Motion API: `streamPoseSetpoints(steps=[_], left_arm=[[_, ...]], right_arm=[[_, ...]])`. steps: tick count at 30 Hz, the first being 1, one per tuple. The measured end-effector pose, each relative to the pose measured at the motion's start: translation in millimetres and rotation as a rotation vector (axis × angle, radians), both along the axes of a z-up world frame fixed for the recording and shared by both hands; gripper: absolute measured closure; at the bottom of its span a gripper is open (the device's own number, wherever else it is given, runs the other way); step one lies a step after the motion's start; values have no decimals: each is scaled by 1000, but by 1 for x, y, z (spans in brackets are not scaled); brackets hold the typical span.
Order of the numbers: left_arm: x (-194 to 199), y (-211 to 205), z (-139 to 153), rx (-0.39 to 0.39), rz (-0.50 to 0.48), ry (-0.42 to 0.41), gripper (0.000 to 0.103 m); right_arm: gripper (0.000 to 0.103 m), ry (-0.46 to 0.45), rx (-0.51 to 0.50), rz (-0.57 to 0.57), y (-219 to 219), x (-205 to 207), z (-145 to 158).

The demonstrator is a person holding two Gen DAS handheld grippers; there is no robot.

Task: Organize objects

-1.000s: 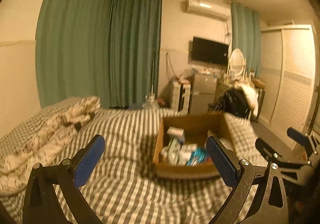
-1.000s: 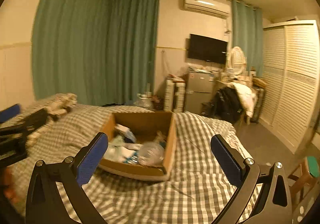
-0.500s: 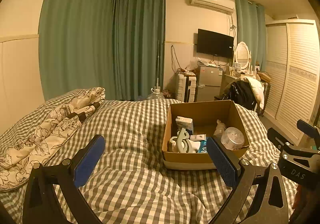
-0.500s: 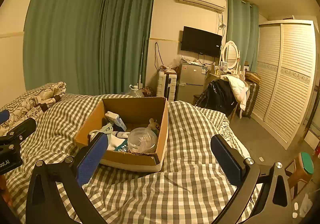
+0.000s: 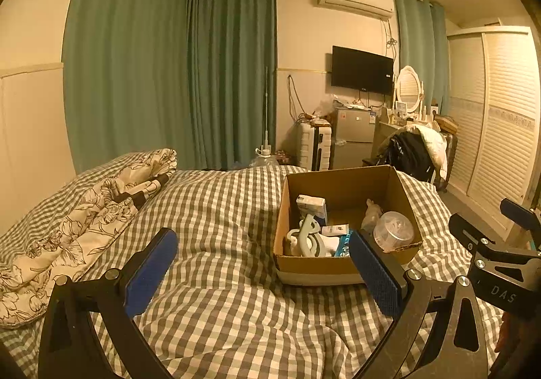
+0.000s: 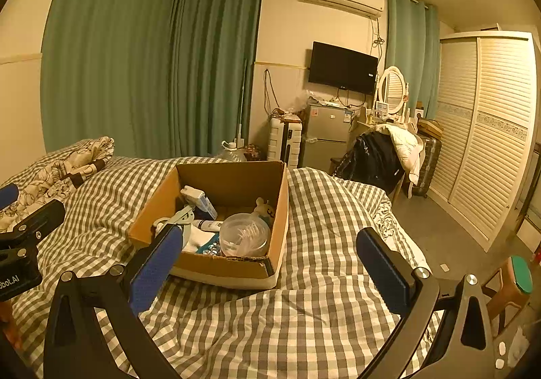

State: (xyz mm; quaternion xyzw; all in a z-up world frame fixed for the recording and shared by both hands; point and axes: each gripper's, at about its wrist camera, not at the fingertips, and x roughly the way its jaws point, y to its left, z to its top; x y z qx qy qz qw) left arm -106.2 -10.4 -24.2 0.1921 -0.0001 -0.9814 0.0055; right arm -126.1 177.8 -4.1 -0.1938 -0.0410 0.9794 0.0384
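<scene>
Left wrist view: our left gripper [image 5: 262, 272] hangs above the checked bedspread [image 5: 216, 210] with jaws spread wide and nothing between them; the right gripper [image 6: 268, 265] is likewise spread and empty. The cardboard box [image 6: 233, 272] sits on the bed, holding a clear round tub [image 6: 245, 235], a small carton [image 6: 199, 198], a tube and a pale plastic piece. We see no loose items on the bedspread. We judge this fits either things gathered in already or things awaiting sorting out; the frames don't settle which.
</scene>
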Motion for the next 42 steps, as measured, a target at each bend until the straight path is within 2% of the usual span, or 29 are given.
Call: streamPoseSetpoints(steps=[42], left_arm=[[1,4,-1,-18,-2,-11,0]], right_arm=[[0,-13,-5,-1,-7,-2,-4]])
